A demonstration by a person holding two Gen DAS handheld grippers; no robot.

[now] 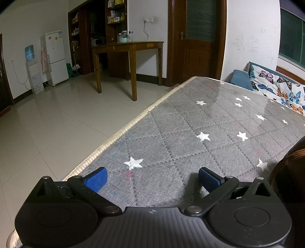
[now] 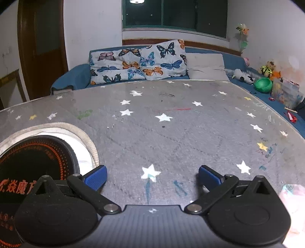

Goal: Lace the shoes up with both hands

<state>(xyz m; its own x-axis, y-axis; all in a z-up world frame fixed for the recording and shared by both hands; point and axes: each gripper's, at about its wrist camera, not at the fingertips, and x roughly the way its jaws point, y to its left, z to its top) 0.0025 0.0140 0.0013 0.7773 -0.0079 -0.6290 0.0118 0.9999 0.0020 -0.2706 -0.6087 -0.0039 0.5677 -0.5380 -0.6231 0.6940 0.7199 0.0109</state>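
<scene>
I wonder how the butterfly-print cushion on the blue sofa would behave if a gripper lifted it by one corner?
The butterfly-print cushion leans against the blue sofa, so it would probably sag. Its plump fabric suggests it is light for its size, and likely to dent rather than slip.

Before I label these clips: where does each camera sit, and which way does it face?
Left wrist: on the left gripper, low over the grey star-patterned table cover, facing its edge, the tiled floor, wooden table, fridge; only open blue-padded fingers show.
Right wrist: on the right gripper, facing the butterfly pillows and window; open fingers only.
Shared: the cover and pillows. No shoe is clearly visible.
</scene>
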